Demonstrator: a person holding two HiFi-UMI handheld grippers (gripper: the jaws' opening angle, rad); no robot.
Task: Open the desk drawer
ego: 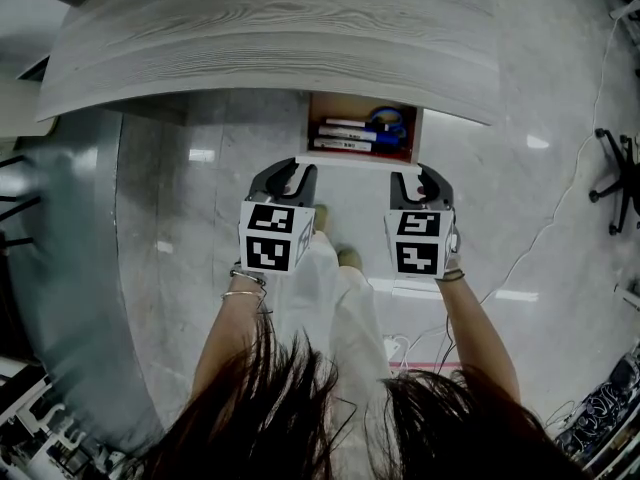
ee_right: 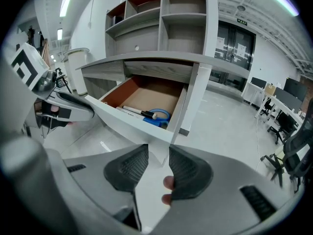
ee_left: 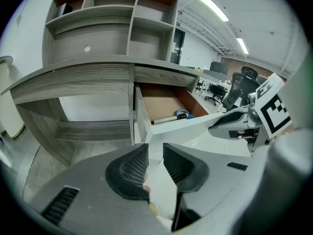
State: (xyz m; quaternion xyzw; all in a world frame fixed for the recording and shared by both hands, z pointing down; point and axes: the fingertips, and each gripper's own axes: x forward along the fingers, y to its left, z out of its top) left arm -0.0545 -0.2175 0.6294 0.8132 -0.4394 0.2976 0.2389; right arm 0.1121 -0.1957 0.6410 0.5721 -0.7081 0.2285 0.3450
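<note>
No legible text; pen labels [ego: 345, 143] apparently blurred.

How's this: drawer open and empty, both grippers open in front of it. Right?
Not empty: the head view shows markers and a blue object in the drawer. It is open, with left gripper and right gripper open in front of it.

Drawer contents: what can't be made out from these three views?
Head view: the desk top covers the back of the drawer; print on the pens is too small to read.
Left gripper view: the drawer's front wall hides most of what's inside.
Right gripper view: the blue thing sits partly behind that wall; scissors or tape, can't tell.
</note>
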